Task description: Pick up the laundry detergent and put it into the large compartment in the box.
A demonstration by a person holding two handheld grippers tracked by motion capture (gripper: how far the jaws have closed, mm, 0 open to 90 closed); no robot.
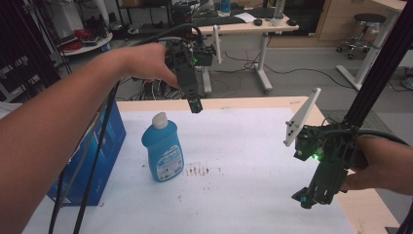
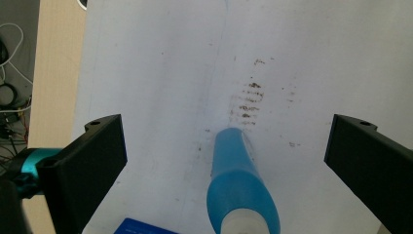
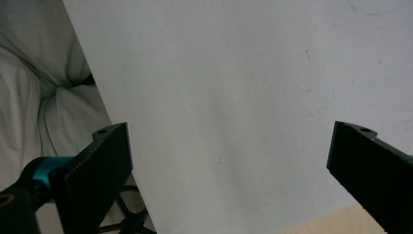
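L gripper (image 1: 196, 105) jaws wide apart, nothing held, hovering above the blue bottle (image 1: 162, 148), which sits at 7 o'clock from them in the high view. Bottle stands upright on the desk (image 1: 253, 146) w/ white cap, brown smudges (image 1: 197, 170) just at its 3 o'clock. Blue box (image 1: 97, 151) at bottle's 9 o'clock. R gripper (image 1: 304, 199) jaws also wide, empty, near desk's right edge.

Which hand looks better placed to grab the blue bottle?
Left. The left tongs hang open just above the bottle; the right tongs sit far off near the table edge.
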